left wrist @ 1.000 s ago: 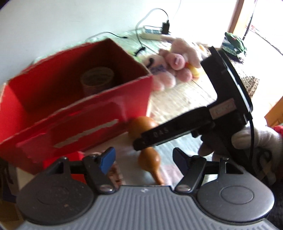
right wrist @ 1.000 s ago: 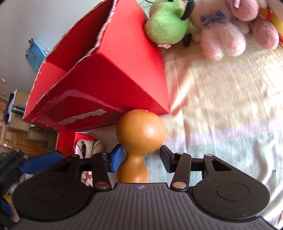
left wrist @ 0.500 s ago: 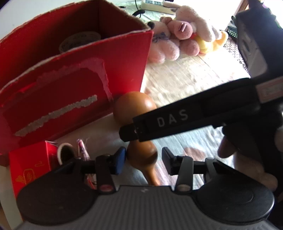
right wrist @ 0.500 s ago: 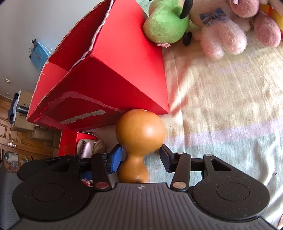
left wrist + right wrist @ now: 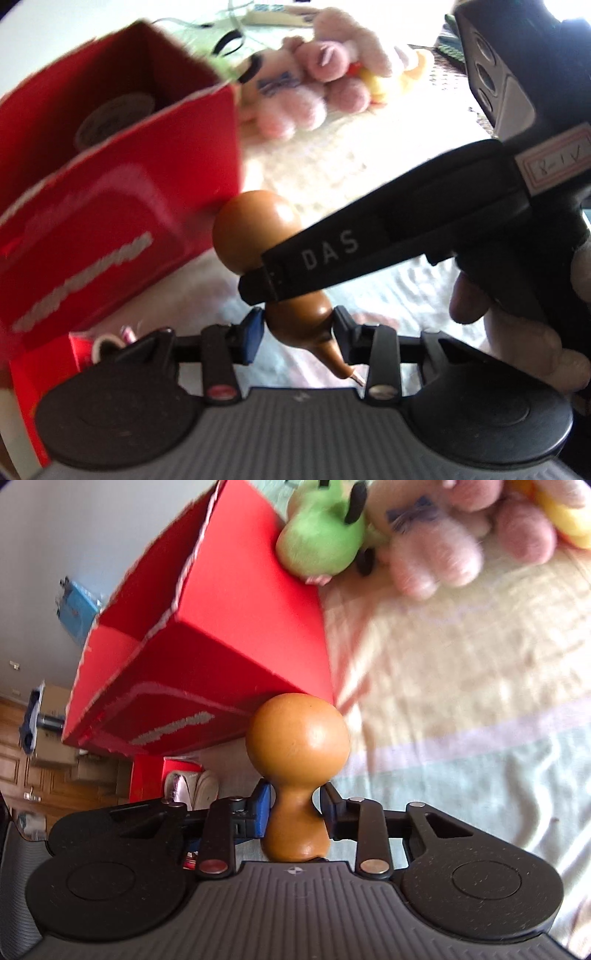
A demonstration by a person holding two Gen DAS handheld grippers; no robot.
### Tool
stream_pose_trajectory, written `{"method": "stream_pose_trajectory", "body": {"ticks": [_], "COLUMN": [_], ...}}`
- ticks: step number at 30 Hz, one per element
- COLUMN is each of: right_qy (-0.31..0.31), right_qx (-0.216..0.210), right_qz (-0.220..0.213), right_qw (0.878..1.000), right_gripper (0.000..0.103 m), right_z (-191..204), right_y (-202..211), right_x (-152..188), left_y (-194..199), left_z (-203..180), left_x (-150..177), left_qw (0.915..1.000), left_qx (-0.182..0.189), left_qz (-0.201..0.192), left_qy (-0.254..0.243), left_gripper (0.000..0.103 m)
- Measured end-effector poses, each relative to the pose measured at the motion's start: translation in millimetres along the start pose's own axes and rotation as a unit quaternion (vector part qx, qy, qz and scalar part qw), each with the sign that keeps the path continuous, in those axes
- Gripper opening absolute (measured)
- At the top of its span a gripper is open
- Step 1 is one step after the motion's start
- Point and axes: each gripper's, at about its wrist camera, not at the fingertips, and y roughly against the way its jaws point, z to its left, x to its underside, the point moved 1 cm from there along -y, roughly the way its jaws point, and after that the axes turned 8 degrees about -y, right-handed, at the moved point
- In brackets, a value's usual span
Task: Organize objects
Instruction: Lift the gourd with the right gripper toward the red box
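gourd (image 5: 297, 734): lies on the cloth-covered counter, just beside the red box (image 5: 236, 627) corner.
right gripper (image 5: 297, 806): fingers closing on the gourd's waist, pads at its sides.
left gripper (image 5: 297, 328): fingers closing around the small bulb.
advice: seat both grips squarely before lifting; the smooth round skin may slip.

Your right gripper (image 5: 293, 808) is closing on the narrow waist of the brown gourd (image 5: 297, 738), both pads touching it. The gourd's round end lies just beside the red box (image 5: 236, 627). Green toy (image 5: 321, 539) and pink toy (image 5: 436, 554) lie beyond on the cloth (image 5: 461, 701).
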Motion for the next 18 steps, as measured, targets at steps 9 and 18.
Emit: {"method": "stream_pose_trajectory", "body": {"ticks": [9, 18], "right_qy": [-0.036, 0.028], "right_qx": [-0.017, -0.051], "right_qz": [-0.087, -0.175], "right_qw": [0.995, 0.983], "right_gripper": [0.032, 0.032], "right_z": [8, 73], "right_y": [53, 79], "right_x": [-1, -25], "left_y": [32, 96], "left_z": [-17, 6], "left_x": [-25, -50], "left_qw": [0.9953, 0.9825], "left_qx": [0.025, 0.001], "left_qz": [-0.057, -0.153], "left_qy": [-0.073, -0.106], "left_gripper": [0.039, 0.038]}}
